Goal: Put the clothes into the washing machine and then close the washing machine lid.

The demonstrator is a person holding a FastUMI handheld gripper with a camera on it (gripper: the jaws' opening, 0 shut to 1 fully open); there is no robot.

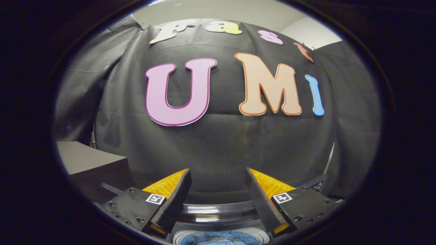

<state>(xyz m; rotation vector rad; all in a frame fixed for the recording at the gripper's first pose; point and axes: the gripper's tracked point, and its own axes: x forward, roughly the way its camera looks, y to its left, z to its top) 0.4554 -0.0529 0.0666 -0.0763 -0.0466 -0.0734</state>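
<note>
Gripper view: gripper [218,177] held up facing the booth's black cloth wall [218,149], fingers [173,200] spread apart w/ nothing between them. Below the fingers, washing machine [218,211] w/ dark glossy curved lid rim, opening seen from above. Blue clothes [221,236] lie inside the drum, under and between the finger bases. Grey box [88,160] off to the left, near the wall.

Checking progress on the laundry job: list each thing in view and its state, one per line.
gripper: open, fingers apart, nothing between them
washing machine lid: raised, standing behind the opening
washing machine: open at the top
clothes: blue fabric lying inside the drum, below the fingers
</note>
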